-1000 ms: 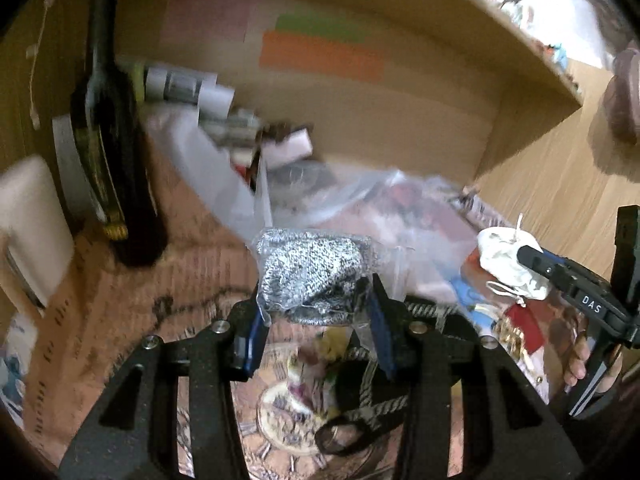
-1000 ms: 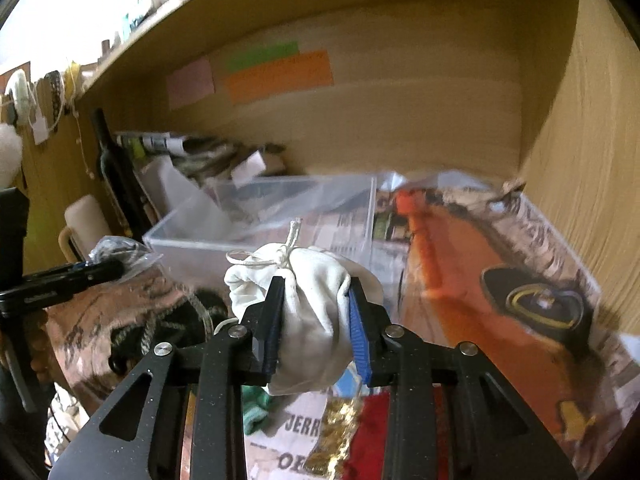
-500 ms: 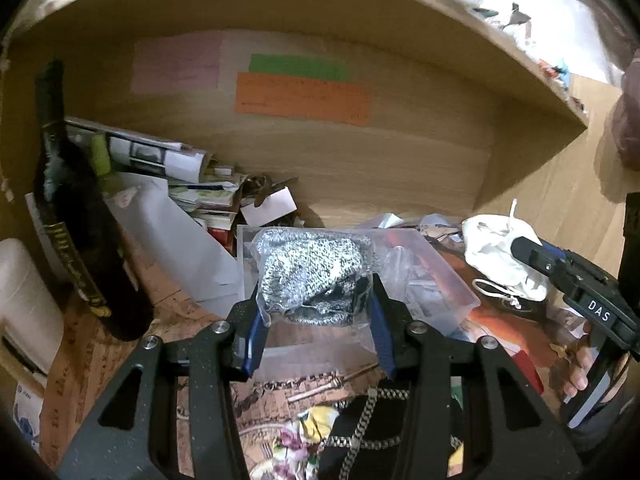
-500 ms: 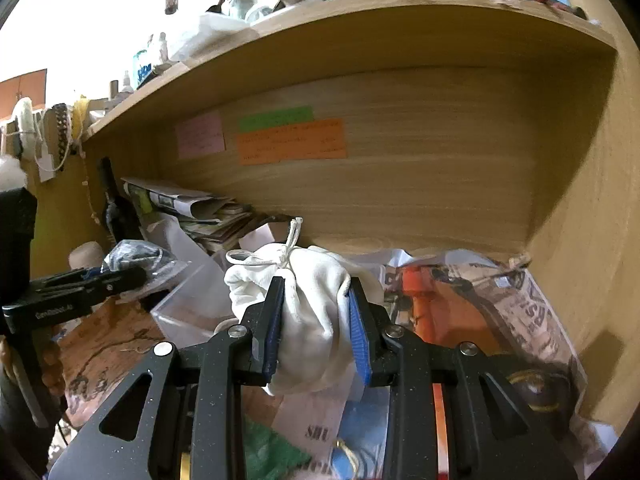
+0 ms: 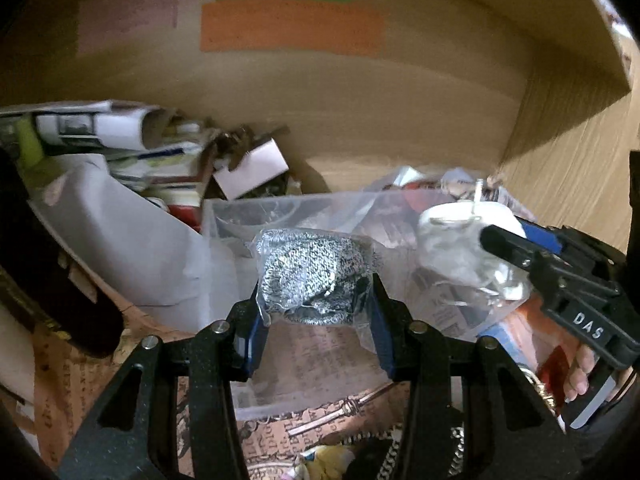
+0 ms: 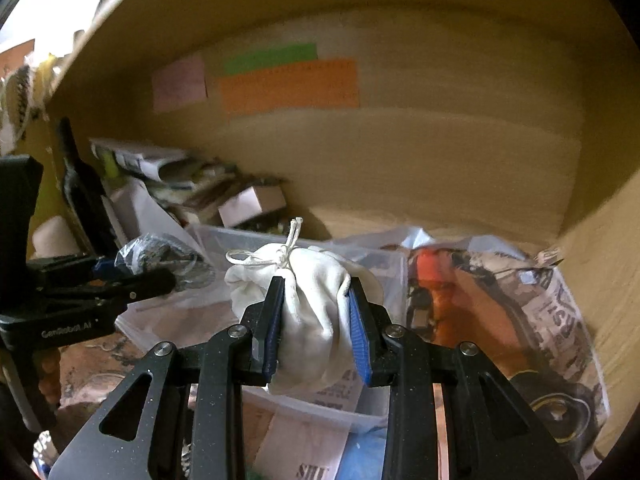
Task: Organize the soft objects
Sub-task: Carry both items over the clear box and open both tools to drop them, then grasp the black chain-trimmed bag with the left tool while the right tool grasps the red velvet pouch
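Observation:
My left gripper (image 5: 316,312) is shut on a grey speckled knit bundle in a clear plastic bag (image 5: 312,276), held over the clear plastic bin (image 5: 248,216). My right gripper (image 6: 316,316) is shut on a white drawstring cloth pouch (image 6: 316,292), held over the same bin (image 6: 320,410). In the left wrist view the right gripper (image 5: 516,244) and its pouch (image 5: 452,240) show at the right. In the right wrist view the left gripper (image 6: 132,276) and its bagged bundle (image 6: 156,254) show at the left.
A wooden shelf back wall carries pink, green and orange notes (image 6: 288,84). A dark bottle (image 5: 48,280) stands at the left. Rolled papers and small boxes (image 5: 160,148) pile behind the bin. Newspaper (image 6: 540,312) covers the shelf floor at the right.
Both grippers have moved forward and down toward the clear bin, still holding their loads. The bin now lies right under both bundles.

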{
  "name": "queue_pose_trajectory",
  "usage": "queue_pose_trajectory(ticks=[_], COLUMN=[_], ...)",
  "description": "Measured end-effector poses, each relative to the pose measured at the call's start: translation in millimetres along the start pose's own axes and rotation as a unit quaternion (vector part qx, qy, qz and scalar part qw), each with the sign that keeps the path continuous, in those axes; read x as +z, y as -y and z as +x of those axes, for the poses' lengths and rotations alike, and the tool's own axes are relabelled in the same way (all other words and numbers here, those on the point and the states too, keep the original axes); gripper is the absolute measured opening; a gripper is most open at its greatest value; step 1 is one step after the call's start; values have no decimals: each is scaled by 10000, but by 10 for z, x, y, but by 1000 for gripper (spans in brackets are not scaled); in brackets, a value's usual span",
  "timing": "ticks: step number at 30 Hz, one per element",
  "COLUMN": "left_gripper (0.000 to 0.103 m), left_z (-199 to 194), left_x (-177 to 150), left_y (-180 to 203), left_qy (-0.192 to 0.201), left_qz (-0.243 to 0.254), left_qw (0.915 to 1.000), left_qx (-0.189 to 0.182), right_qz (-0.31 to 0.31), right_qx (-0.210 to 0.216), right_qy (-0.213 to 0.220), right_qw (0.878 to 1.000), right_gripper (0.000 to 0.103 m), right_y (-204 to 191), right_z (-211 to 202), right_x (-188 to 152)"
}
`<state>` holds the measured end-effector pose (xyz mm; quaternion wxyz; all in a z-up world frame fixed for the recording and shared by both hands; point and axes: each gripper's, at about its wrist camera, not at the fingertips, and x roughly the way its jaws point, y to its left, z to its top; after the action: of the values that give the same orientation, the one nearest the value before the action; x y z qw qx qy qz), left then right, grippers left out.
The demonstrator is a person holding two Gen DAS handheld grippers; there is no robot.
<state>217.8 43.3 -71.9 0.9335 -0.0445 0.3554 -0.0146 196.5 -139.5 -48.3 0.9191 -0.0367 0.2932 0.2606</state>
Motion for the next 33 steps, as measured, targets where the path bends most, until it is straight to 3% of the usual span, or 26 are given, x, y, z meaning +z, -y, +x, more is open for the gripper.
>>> queue_pose_trajectory(ticks=[11,16,23,33], left_gripper=[46,57,62,77], left_z=[395,325,-37,-820], left_x=[-34,-24,25,-116], left_y=[96,96,104,212], left_qy=[-465,-405,-1,790], left_qz=[200,185,127,206], left_qw=[9986,9990,9999,9966], left_qx=[142,89,44,-49], right_qz=[49,-14,-28,-16], right_qx=[-41,-52,-36,-47], right_qy=[-651,-658,-389,391], right_qw=[9979,9978,9992,9992], right_gripper=[30,37,50,62], right_y=[18,-3,-8,-24], right_z=[390,397,237,-421], right_x=[-94,-102,-44,-3])
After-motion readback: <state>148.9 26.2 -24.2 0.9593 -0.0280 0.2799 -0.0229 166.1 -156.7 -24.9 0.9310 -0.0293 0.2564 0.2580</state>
